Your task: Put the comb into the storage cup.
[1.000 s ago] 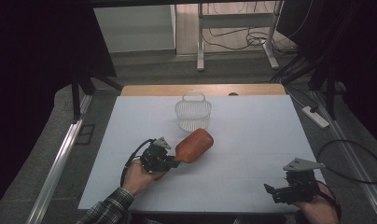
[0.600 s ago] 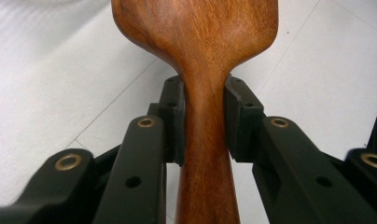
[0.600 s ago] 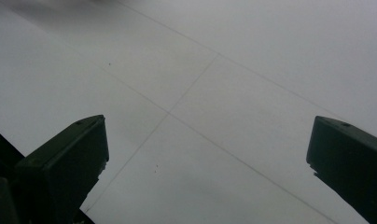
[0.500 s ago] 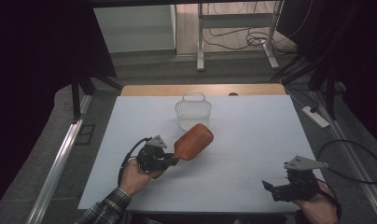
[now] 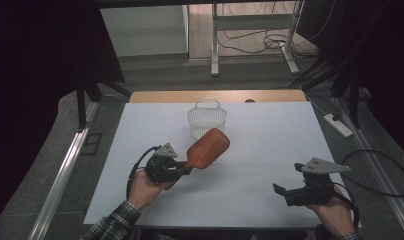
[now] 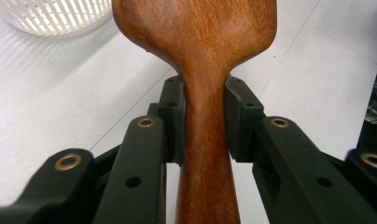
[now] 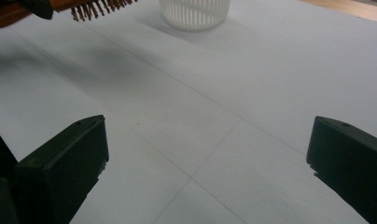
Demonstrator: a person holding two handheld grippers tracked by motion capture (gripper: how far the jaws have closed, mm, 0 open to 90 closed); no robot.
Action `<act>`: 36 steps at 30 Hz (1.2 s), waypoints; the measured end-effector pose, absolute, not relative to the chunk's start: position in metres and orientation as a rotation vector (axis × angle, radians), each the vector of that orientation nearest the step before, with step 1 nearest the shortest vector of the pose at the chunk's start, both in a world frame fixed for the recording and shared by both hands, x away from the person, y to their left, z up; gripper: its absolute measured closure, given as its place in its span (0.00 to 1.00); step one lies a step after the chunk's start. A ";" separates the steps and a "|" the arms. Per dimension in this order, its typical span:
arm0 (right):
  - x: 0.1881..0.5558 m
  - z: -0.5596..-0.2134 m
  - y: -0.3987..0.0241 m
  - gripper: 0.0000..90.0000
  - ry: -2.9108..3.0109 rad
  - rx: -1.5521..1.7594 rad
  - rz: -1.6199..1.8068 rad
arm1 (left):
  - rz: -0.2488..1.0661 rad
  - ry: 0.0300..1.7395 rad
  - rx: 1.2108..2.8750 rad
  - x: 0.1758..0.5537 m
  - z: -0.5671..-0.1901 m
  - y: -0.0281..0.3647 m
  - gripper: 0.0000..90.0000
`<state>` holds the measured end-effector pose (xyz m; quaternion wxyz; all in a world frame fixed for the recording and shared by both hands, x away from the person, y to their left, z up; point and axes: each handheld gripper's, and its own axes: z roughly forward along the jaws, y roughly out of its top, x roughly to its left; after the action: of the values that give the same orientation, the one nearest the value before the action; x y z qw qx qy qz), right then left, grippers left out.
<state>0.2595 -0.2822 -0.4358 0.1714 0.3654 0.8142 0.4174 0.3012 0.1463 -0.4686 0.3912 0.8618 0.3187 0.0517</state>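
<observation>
Lifting higher than a second ago, the wooden hairbrush (image 5: 208, 149) is now overlapping the white basket (image 5: 206, 118) in the high view.

We are pinching its handle between the left gripper's (image 5: 182, 170) pads, holding it above the white table (image 5: 270, 135); we are keeping the right gripper (image 5: 280, 192) low near the table's front edge, jaws spread wide on nothing.

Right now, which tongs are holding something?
The left tongs: shut on the handle of the wooden hairbrush, which is held above the table near the white basket. The right tongs stand wide open with nothing between them.
</observation>
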 end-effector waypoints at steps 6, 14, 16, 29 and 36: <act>0.270 -0.433 -0.276 0.00 2.322 1.065 1.253 | 0.133 0.799 2.169 0.301 -0.466 0.145 0.79; 0.278 -0.430 -0.266 0.00 2.334 1.102 1.324 | 0.132 0.793 2.148 0.300 -0.464 0.145 0.79; 0.281 -0.429 -0.262 0.00 2.341 1.107 1.337 | 0.129 0.793 2.138 0.301 -0.464 0.145 0.79; 0.298 -0.426 -0.234 0.00 2.367 1.095 1.418 | 0.143 0.792 2.093 0.299 -0.462 0.143 0.79; 0.307 -0.425 -0.216 0.00 2.400 1.054 1.436 | 0.142 0.788 2.069 0.298 -0.462 0.142 0.79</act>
<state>0.3071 -0.2158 -0.4249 0.0762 0.3514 0.8007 0.4791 0.2984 0.1417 -0.4616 0.4451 0.8351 0.3181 0.0572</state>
